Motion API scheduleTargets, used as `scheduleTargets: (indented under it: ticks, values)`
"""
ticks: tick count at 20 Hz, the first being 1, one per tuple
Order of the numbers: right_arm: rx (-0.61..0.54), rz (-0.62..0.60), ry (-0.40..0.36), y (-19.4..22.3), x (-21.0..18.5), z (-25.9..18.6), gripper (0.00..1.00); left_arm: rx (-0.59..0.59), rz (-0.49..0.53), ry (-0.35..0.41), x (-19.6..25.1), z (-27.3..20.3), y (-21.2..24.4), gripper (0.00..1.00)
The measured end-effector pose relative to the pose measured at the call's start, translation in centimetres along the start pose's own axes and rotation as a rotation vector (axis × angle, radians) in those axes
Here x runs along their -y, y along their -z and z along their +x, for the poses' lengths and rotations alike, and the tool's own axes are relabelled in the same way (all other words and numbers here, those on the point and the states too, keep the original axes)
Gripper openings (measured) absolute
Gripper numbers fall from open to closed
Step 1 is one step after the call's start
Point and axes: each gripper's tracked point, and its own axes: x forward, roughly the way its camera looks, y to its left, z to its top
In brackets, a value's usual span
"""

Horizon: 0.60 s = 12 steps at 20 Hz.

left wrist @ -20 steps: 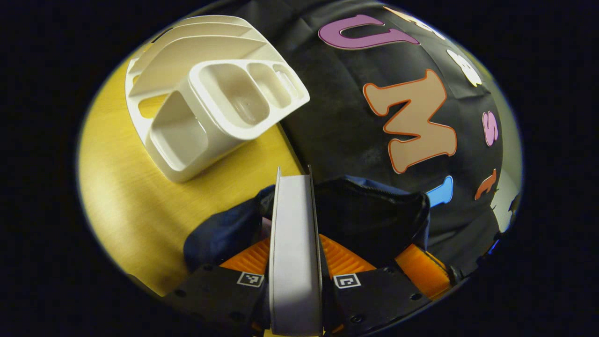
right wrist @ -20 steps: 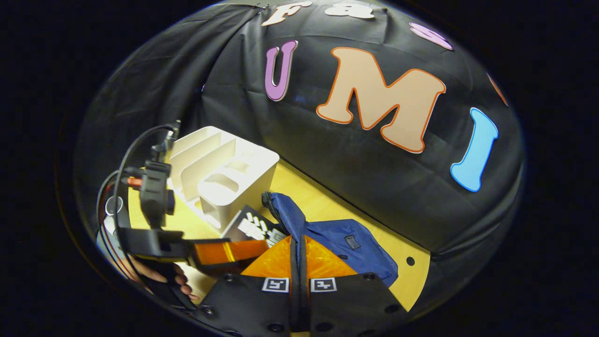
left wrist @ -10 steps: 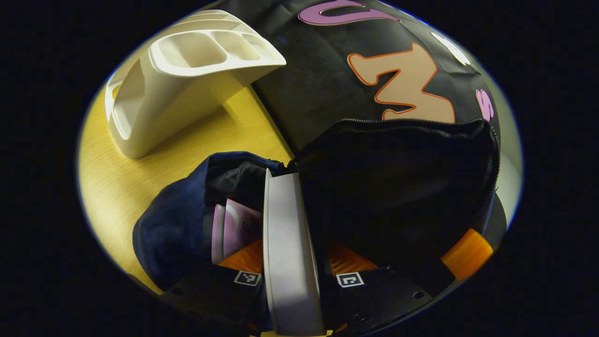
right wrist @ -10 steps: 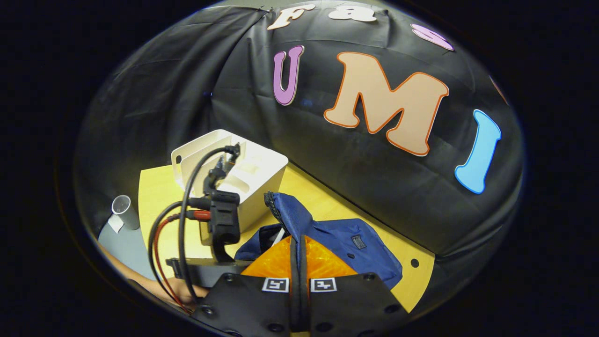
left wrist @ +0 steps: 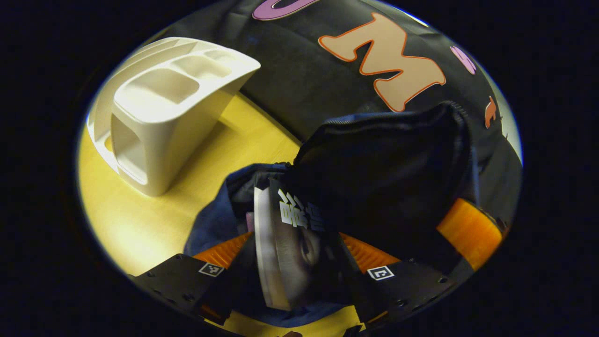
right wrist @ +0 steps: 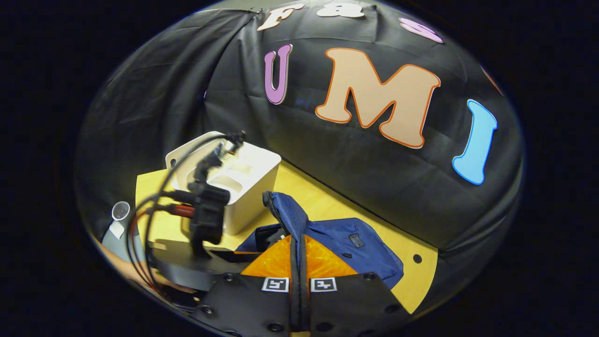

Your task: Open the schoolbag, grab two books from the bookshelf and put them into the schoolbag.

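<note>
Left gripper (left wrist: 292,255), fingers clamped on a book (left wrist: 290,248), holds it in the mouth of the blue schoolbag (left wrist: 210,224). Right gripper (right wrist: 298,255), pinched on the bag's flap (right wrist: 286,213), lifts it; white bookshelf (left wrist: 159,112) at 10 o'clock.

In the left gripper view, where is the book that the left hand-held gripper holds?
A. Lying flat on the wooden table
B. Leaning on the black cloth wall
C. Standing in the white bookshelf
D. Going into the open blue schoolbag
D: the book sits between the fingers of the left hand-held gripper, its far end inside the open mouth of the schoolbag, apart from the white bookshelf.
</note>
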Motion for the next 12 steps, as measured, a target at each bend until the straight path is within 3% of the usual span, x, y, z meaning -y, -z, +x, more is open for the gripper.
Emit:
scheduleTargets:
  ticks: [5,6,7,9,12]
  values:
    - [-0.025,0.061,-0.018,0.2,-1.0,0.2,0.07,0.099,0.113,0.011,0.5,-5.7,-6.4,0.94]
    - [-0.019,0.088,-0.028,-0.1,-1.4,0.1,0.32,0.120,0.144,0.007,0.3,-6.9,-7.9,0.94]
    - [-0.008,0.111,-0.039,-0.6,-1.9,-0.3,0.39,0.136,0.171,0.004,0.3,-8.2,-9.5,0.94]
    - [0.016,0.152,-0.055,-1.6,-2.9,-1.1,0.68,0.178,0.212,-0.003,-0.2,-10.1,-12.4,0.94]
    - [0.108,0.201,-0.013,-3.9,-2.7,-1.8,0.98,0.256,0.267,-0.026,-1.4,-12.5,-16.9,0.94]
